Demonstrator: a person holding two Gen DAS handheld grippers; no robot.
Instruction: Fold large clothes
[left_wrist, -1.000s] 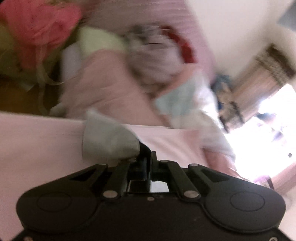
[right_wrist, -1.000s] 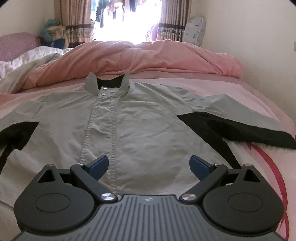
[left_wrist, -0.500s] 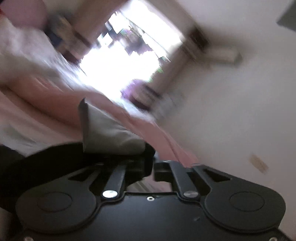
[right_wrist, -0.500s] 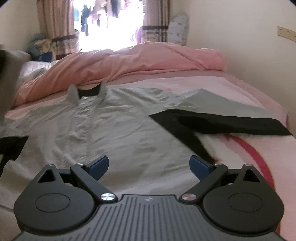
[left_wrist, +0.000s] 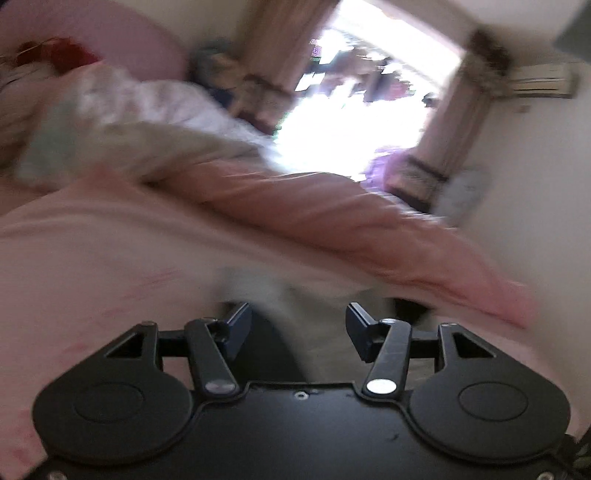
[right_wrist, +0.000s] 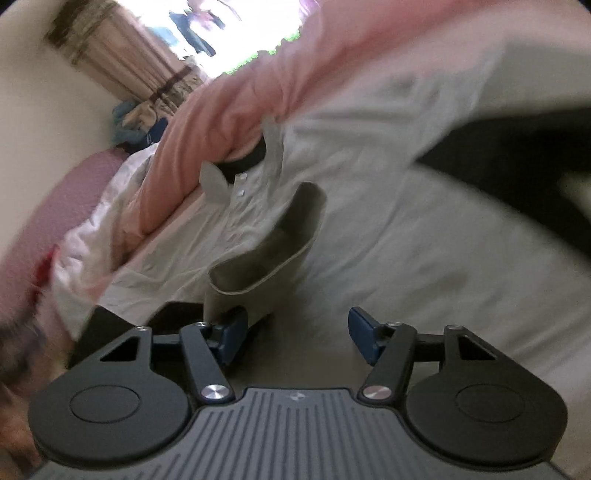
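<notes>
A sunlit bedroom: the grey-and-black button-front jacket (right_wrist: 369, 206) lies spread across the pink bed (left_wrist: 110, 266). Left tool (left_wrist: 298, 332) has just spread, dropping its sleeve cuff (right_wrist: 269, 243); right tool (right_wrist: 297, 334), narrowing yet empty, should grip squarely.

The left wrist camera sat just behind its gripper (left_wrist: 298, 325), low over the pink bed sheet (left_wrist: 92, 266), looking across the bed toward the bright window (left_wrist: 354, 122) and curtains (left_wrist: 458, 122); its picture was blurred and tilted. The right wrist camera sat behind its own gripper (right_wrist: 297, 328), close above the grey jacket (right_wrist: 369, 229), strongly rolled, facing the jacket's collar (right_wrist: 214, 181) and the far edge of the bed. Both views shared the pink quilt (left_wrist: 332, 221) (right_wrist: 229, 103), the window (right_wrist: 236, 33) and the curtains (right_wrist: 122, 59).
</notes>
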